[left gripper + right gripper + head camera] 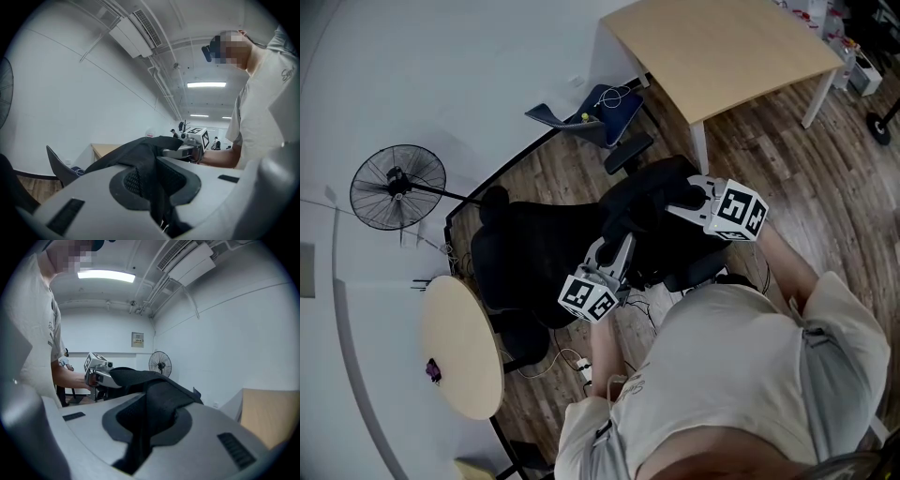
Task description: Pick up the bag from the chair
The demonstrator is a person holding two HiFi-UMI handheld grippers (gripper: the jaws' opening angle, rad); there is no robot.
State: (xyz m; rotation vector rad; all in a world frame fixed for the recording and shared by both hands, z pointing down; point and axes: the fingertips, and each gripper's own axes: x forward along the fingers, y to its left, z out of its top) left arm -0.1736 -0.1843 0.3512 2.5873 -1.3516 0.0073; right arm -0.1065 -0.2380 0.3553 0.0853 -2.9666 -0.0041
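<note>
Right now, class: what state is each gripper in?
Left gripper: shut on the black bag.
Right gripper: shut on the same bag.

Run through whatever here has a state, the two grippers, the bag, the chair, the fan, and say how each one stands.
left gripper: shut on the bag, fabric pinched.
right gripper: shut on the bag likewise.
bag: held at two spots, slung between the grippers.
chair: upright; whether the bag touches it cannot be told.
fan: standing upright.
</note>
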